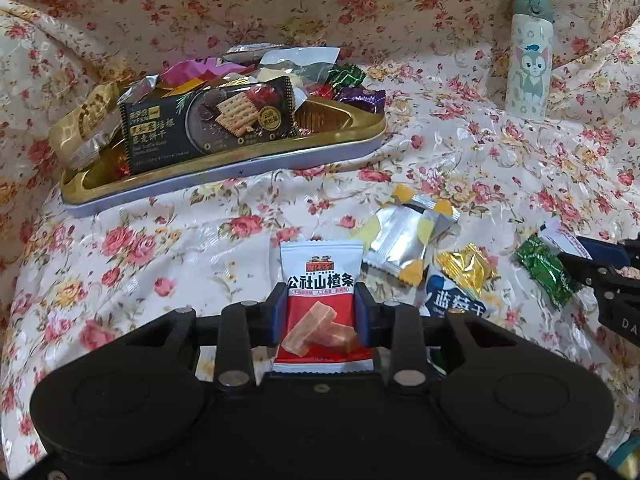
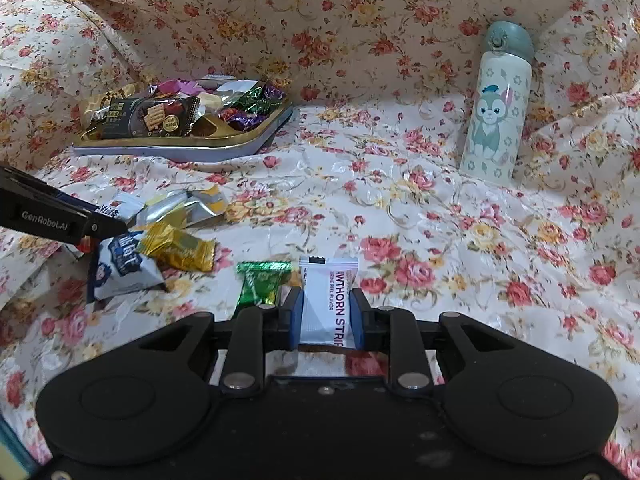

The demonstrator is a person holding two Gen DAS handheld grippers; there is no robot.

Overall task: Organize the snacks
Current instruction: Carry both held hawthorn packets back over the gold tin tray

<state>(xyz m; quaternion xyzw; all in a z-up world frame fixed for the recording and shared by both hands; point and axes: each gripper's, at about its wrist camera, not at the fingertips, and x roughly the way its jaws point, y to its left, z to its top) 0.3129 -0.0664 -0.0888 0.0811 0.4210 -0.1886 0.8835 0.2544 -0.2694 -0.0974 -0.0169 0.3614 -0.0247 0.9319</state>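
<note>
Here, the left tool (image 1: 321, 312) grips a red-and-white packet (image 1: 321, 280) marked "公社山楂条"; the right tool (image 2: 326, 316) clamps a white sachet (image 2: 328, 304) reading "HAWTHORN STRIP", both low over the floral cloth (image 2: 440, 240).

The tin's (image 1: 224, 176) lower snacks lie hidden beneath the cracker packet (image 1: 208, 120).

I see glossy plastic on the hawthorn packet (image 1: 321, 276), shiny foil on the green candy (image 2: 262, 282), polished gold metal on the tin tray (image 1: 224, 168), matt floral cloth (image 2: 400, 208) beneath
</note>
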